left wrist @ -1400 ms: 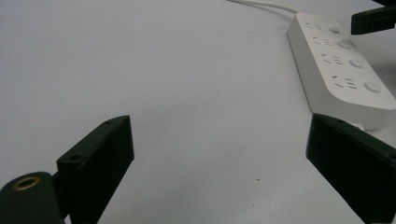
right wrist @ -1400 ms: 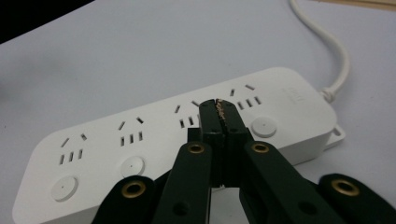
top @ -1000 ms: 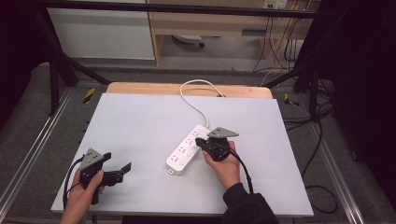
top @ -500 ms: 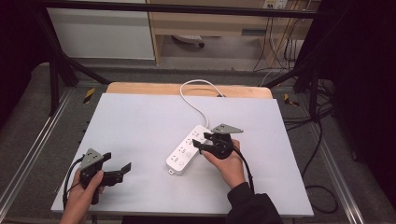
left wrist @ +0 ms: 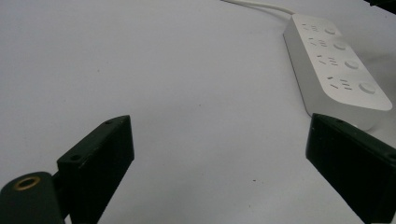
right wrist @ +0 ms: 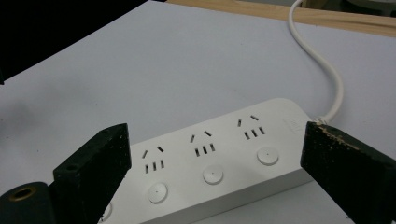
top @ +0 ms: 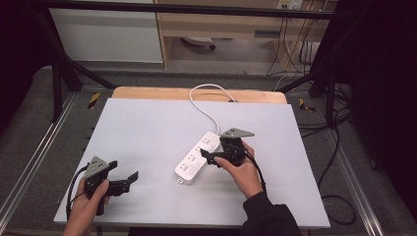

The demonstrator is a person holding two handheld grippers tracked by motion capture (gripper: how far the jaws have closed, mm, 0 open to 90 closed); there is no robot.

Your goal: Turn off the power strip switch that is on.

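Pale grey worktop (top: 147,128) seen from above: a white power strip (top: 197,158) lies near its middle, and the right claw (top: 212,158), jaws spread, has edged left over the strip's right side since a second ago. Left claw (top: 125,179) rests unmoved, spread, well apart. Left gripper view: strip (left wrist: 336,65) far right. Right gripper view: spread jaws straddle the strip's sockets (right wrist: 205,158), probably preparing a grasp or button press.
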